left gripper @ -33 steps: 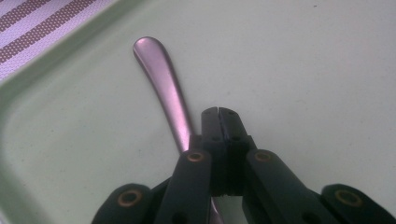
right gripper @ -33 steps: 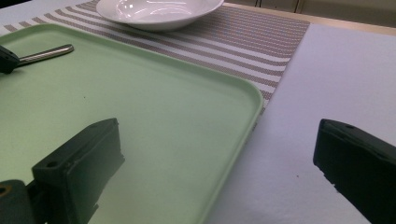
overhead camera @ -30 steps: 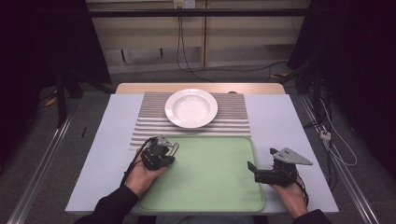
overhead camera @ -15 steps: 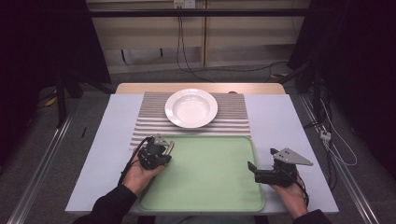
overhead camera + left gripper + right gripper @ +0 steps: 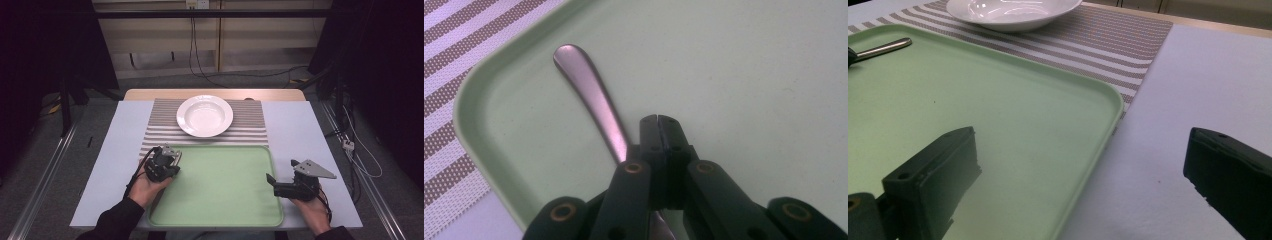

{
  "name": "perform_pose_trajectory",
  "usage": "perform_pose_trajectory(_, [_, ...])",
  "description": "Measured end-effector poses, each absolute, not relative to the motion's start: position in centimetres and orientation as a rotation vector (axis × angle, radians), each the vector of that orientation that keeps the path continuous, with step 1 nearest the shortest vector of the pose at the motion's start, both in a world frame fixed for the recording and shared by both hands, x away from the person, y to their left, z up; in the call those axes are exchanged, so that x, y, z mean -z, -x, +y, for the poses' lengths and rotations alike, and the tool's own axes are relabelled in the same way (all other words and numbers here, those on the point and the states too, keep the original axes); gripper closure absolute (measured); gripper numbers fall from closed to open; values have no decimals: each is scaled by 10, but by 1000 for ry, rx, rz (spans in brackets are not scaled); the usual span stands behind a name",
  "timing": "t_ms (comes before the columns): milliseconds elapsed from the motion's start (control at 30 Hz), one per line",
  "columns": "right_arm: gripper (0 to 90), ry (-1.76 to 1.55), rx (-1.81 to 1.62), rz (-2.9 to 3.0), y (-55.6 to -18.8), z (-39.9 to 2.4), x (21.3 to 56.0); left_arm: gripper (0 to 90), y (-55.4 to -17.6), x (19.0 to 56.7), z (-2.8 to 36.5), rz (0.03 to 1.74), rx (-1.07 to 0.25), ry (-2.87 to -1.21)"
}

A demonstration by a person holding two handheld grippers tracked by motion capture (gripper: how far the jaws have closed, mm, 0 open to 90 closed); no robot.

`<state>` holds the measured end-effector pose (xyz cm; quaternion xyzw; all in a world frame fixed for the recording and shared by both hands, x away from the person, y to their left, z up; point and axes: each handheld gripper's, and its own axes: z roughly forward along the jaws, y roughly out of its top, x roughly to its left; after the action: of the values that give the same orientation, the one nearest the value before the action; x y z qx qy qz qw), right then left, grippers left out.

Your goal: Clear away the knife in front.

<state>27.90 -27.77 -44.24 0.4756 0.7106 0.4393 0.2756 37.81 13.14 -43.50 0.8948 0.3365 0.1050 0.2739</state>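
Brushed metal spoon handle (image 5: 589,95) with soft sheen, matt pale-green plastic tray (image 5: 225,200), smooth, glossy white glazed plate (image 5: 204,115), woven striped placemat (image 5: 250,125), textured, matt black plastic jaws on left gripper (image 5: 658,119), brass-coloured rivets

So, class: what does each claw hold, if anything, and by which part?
The left claw is shut, with a spoon handle running under it; whether it grips cannot be told. The right claw holds nothing.

spoon (image 5: 591,97) lies in tray's (image 5: 225,212) near-left corner; bowl (image 5: 204,115) on mat (image 5: 250,131) behind.
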Motion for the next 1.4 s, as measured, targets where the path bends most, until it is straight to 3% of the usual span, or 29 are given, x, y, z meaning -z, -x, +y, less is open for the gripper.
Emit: perform_pose_trajectory(1400, [8,-1279,-1181,1911,-280,-277,443,900,-378,435,159,1010,-264,-2353])
